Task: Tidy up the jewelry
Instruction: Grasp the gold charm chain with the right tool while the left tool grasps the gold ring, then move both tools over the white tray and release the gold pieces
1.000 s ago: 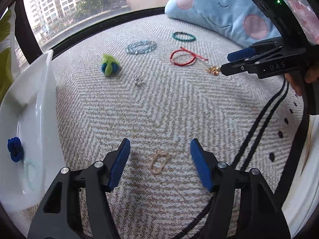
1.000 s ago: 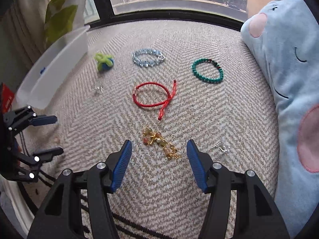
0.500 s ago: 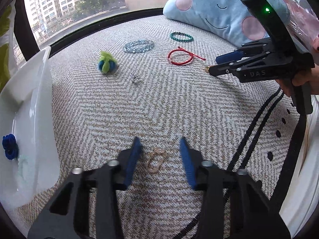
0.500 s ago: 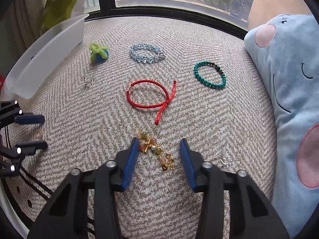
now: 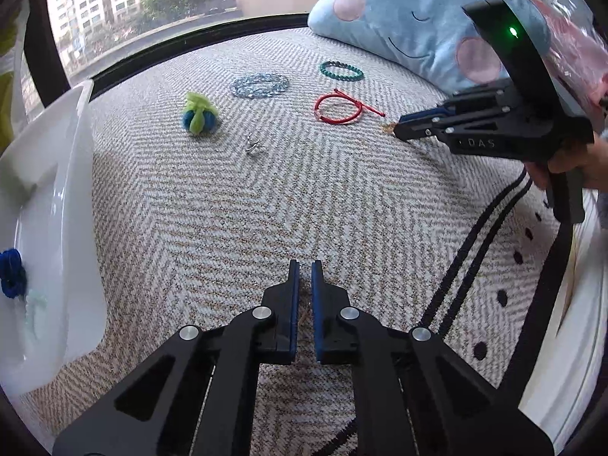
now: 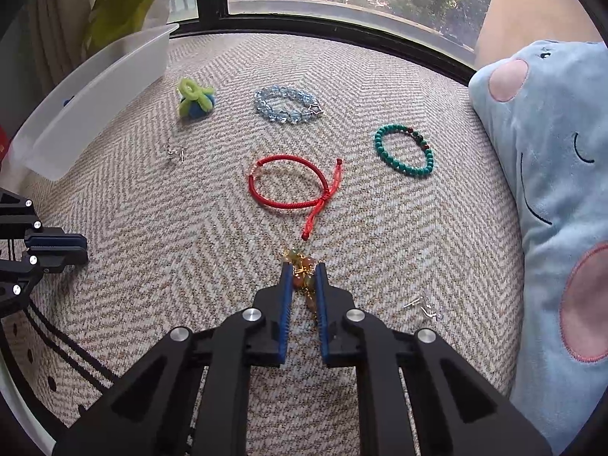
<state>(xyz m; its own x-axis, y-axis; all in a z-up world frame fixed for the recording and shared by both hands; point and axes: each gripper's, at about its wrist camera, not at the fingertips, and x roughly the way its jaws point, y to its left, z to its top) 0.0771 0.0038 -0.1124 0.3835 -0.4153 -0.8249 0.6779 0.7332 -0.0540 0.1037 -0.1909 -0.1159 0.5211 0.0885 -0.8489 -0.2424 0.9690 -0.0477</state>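
Note:
My left gripper (image 5: 303, 266) is shut on a thin gold chain bracelet (image 5: 303, 313), of which only a sliver shows between the pads. My right gripper (image 6: 304, 268) is shut on a gold beaded bracelet (image 6: 301, 262) lying on the herringbone mat. On the mat also lie a red cord bracelet (image 6: 290, 184), a teal bead bracelet (image 6: 403, 151), a light blue crystal bracelet (image 6: 285, 104), a green-and-blue hair tie (image 6: 195, 98) and small silver earrings (image 6: 175, 153). A white tray (image 5: 49, 205) on the left holds a blue hair tie (image 5: 12, 273).
A blue plush pillow (image 6: 551, 174) lies along the right of the mat. More silver earrings (image 6: 425, 305) lie right of my right gripper. A window runs behind the mat. The right gripper shows in the left wrist view (image 5: 399, 129).
Both grippers have gone from wide open to shut, the left one on the gold chain bracelet and the right one on the gold beaded bracelet.

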